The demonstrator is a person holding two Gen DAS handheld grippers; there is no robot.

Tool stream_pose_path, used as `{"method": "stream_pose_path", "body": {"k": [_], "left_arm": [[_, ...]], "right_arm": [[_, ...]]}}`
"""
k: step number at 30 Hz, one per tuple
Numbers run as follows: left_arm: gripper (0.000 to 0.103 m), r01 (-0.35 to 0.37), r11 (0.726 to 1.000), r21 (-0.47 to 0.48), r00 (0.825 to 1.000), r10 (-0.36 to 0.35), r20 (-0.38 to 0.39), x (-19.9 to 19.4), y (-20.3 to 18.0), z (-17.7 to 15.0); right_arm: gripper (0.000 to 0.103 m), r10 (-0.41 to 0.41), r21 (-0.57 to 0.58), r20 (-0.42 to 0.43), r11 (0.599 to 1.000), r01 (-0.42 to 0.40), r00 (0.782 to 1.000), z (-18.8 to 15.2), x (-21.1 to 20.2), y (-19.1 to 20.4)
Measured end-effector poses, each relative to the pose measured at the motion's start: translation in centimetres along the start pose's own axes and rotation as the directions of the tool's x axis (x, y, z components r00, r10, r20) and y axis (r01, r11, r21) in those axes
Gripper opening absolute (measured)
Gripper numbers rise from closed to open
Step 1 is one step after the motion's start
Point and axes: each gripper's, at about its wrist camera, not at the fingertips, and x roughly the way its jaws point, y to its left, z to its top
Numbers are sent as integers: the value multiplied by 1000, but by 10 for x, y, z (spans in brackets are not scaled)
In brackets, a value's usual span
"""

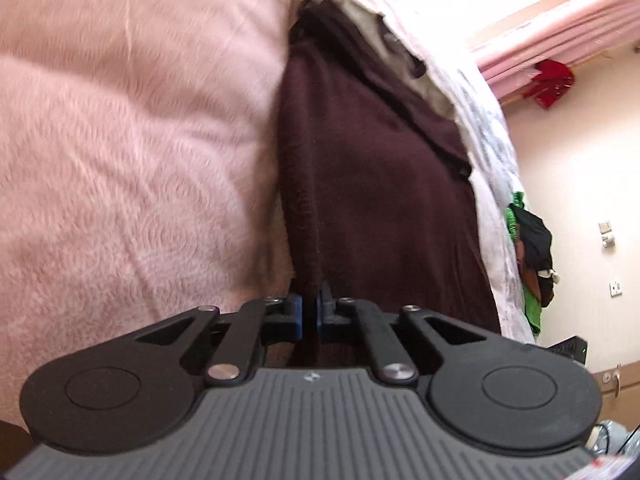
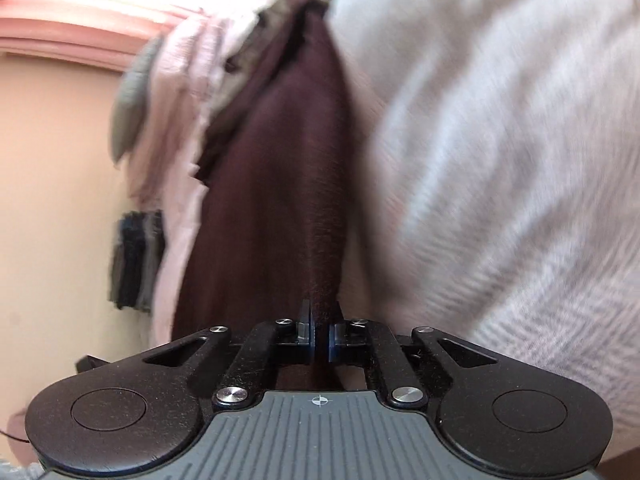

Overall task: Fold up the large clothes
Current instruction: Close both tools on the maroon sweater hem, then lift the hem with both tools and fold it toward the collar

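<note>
The left gripper (image 1: 311, 307) is clamped on an edge of the dark maroon garment (image 1: 372, 184), its blue pads pressed together with the cloth pinched between them. The garment stretches away from the gripper, beside the fluffy pink blanket (image 1: 120, 140) that fills the left of that view. A beige cloth (image 1: 432, 84) shows along the garment's far edge, with a white patterned fabric (image 1: 492, 168) just beyond it. Further right, a pile of green and black clothes (image 1: 534, 248) lies near the wall, and a red item (image 1: 550, 80) hangs by the pink curtain (image 1: 560, 36)

The right gripper (image 2: 319, 334) is likewise closed on a bunched edge of the same maroon garment (image 2: 280, 184), which runs ahead alongside a blurred pale grey-white fabric (image 2: 500, 160). A pink cloth (image 2: 180, 120) lies on the garment's left
</note>
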Motion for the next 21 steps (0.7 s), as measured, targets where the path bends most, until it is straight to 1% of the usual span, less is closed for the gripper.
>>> {"method": "stream_pose_path", "body": {"k": [3, 5, 8, 11, 14, 16, 18, 21], "left_arm": [[3, -4, 1000, 24, 999, 3, 36, -25, -6, -4], [3, -1, 1000, 31, 999, -1, 53, -39, -13, -9], [3, 2, 999, 32, 999, -3, 49, -54, -23, -22], [3, -29, 1000, 12, 1000, 29, -7, -63, -31, -46], [3, -54, 997, -63, 997, 50, -62, -87, -28, -78], [3, -82, 992, -99, 992, 72, -104, -103, -30, -99], [3, -106, 986, -132, 984, 85, -154, -116, -31, -118], [3, -134, 975, -174, 976, 99, -196, -122, -31, -131]], "right_arm": [[1, 29, -61, -2, 998, -29, 1000, 3, -25, 14], [1, 28, -79, -3, 997, -28, 1000, -2, -37, 20], [1, 21, -82, -17, 996, -23, 1000, -14, -52, 26], [1, -3, -70, -68, 998, -1, 998, -33, -69, 29], [1, -24, -16, -123, 1000, 22, 992, -59, -88, 28], [1, -54, 6, -171, 998, 56, 984, -76, -102, 29], [1, -76, 58, -215, 994, 91, 974, -90, -115, 26], [1, -98, 86, -275, 988, 126, 956, -99, -121, 29]]}}
